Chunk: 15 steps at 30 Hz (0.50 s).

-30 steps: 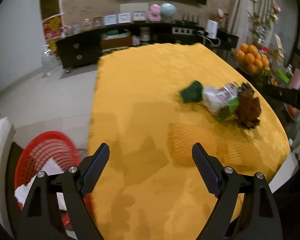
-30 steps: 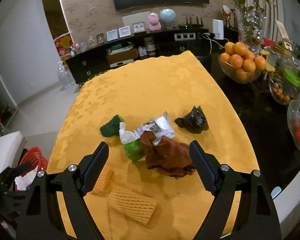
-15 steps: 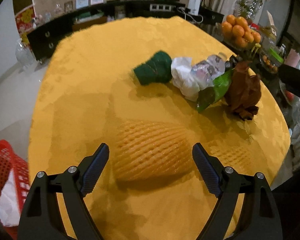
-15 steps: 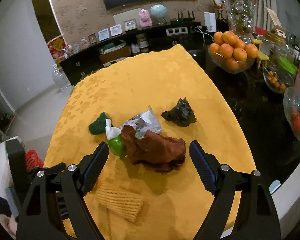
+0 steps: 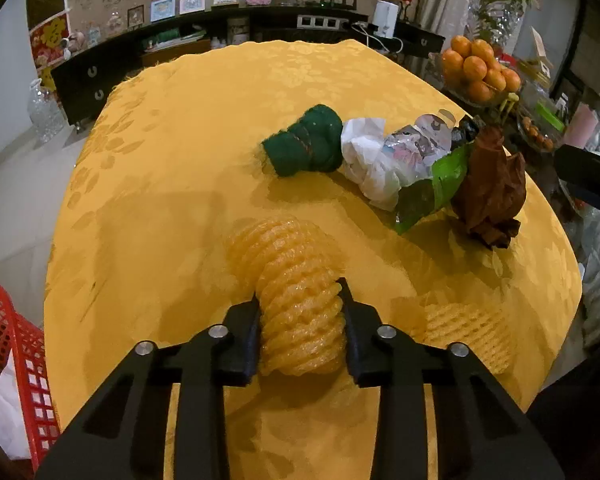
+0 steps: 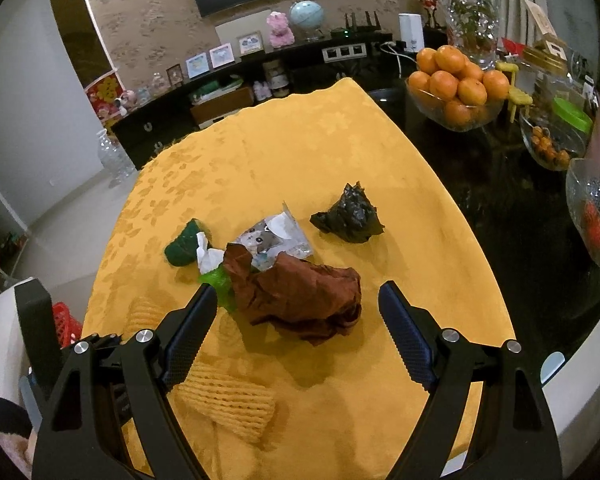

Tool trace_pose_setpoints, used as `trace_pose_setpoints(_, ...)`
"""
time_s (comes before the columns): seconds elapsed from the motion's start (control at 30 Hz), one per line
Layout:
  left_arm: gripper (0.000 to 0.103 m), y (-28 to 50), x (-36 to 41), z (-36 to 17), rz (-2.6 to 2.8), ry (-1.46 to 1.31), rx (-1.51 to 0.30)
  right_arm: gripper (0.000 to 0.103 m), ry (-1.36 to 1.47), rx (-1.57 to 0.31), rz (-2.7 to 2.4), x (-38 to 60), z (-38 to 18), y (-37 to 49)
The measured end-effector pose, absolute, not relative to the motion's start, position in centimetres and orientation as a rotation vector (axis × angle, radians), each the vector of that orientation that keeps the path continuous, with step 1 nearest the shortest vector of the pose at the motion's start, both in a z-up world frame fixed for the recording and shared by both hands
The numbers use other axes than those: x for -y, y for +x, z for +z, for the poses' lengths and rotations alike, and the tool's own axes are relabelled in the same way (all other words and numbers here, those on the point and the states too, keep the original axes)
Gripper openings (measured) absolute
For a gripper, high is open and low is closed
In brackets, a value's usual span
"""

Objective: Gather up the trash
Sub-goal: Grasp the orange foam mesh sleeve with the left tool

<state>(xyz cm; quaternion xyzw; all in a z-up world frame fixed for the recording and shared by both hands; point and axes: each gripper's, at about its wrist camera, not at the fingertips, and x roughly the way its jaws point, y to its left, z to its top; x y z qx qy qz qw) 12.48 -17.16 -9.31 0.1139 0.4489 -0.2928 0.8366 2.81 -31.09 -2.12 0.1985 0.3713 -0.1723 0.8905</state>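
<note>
My left gripper (image 5: 300, 312) is shut on a yellow foam fruit net (image 5: 296, 280) on the yellow tablecloth (image 5: 180, 160). A second foam net (image 5: 464, 328) lies to its right; it also shows in the right wrist view (image 6: 228, 404). Beyond lie a green wad (image 5: 304, 144), white tissue (image 5: 364, 160), a clear printed wrapper (image 5: 416, 148), a green wrapper (image 5: 436, 188) and brown crumpled paper (image 5: 488, 188). My right gripper (image 6: 296, 316) is open, its fingers on either side of the brown paper (image 6: 300, 296). A black crumpled bag (image 6: 348, 220) lies farther back.
A red basket (image 5: 12, 360) holding white paper sits low at the table's left edge. A glass bowl of oranges (image 6: 456, 84), jars and a vase stand on the dark table at right. A dark sideboard (image 5: 140, 56) lines the far wall.
My left gripper moved forward over the foam net and closed on it. My right gripper moved forward and down until its open fingers flank the brown paper.
</note>
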Motion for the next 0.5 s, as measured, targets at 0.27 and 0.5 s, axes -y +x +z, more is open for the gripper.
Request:
trace_pose_setpoints(0.27, 0.029, 12.3, 14.5, -6.2, -0.575, 0.183, -0.892, 0.080, 0.495, -0.767, -0.393, 33.0, -3.2, 2.6)
trace_pose_setpoints(0.5, 0.029, 12.4, 11.7, -3.7, -0.529, 0.126, -0.851, 0.080, 0.487, -0.790, -0.319, 31.9, -4.1, 4.1)
